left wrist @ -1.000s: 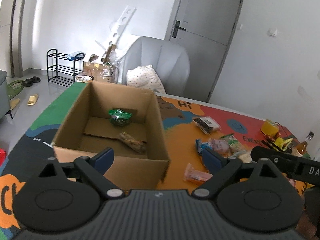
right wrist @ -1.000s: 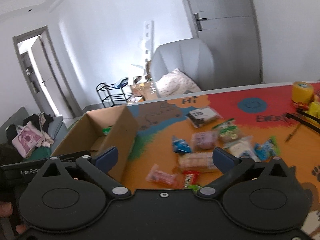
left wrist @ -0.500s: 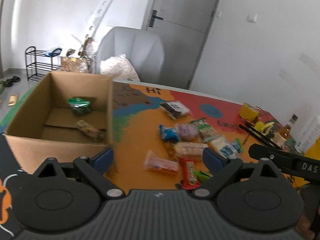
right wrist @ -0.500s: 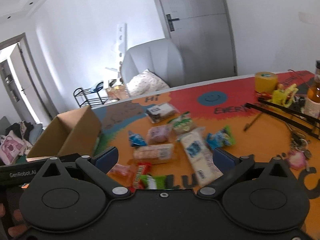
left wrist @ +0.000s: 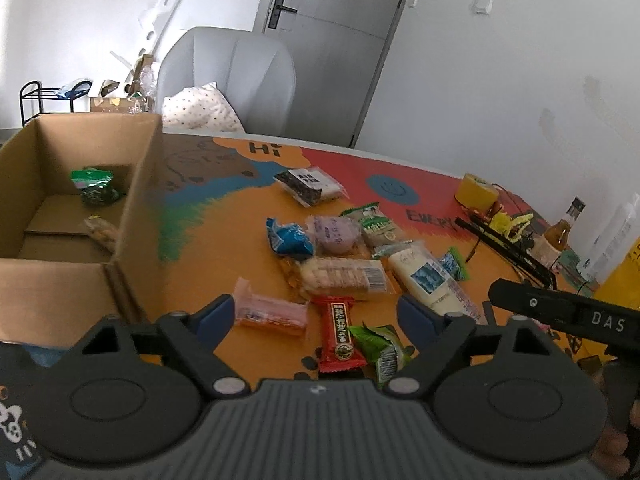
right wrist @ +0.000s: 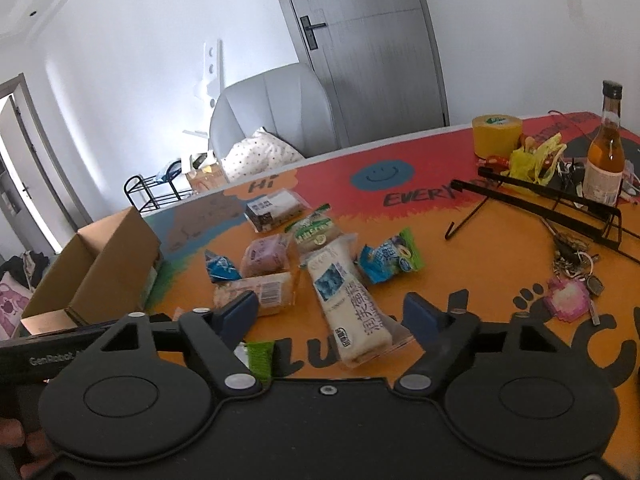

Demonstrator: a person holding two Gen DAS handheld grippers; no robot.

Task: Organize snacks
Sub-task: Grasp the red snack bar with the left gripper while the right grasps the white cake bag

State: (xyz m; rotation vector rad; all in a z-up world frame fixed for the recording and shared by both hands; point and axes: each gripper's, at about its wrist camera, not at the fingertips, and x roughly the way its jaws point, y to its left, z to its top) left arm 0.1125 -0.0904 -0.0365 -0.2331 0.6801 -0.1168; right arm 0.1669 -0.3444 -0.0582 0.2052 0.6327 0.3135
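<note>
An open cardboard box (left wrist: 132,216) stands at the left of the table and holds a green bag (left wrist: 93,185) and a brown snack (left wrist: 102,232); it also shows in the right wrist view (right wrist: 100,264). Several snack packets lie loose to its right: a red bar (left wrist: 338,330), a pink packet (left wrist: 270,312), a biscuit pack (left wrist: 340,278), a long white packet (right wrist: 346,300). My left gripper (left wrist: 316,318) is open and empty above the red bar. My right gripper (right wrist: 334,314) is open and empty over the long white packet.
A yellow tape roll (right wrist: 496,134), a glass bottle (right wrist: 606,152), a black wire stand (right wrist: 552,200) and keys (right wrist: 574,264) sit at the table's right. A grey chair (left wrist: 228,80) with a cushion stands behind the table.
Both grippers have swung right, away from the box and over the loose snack packets. Both stay open and empty.
</note>
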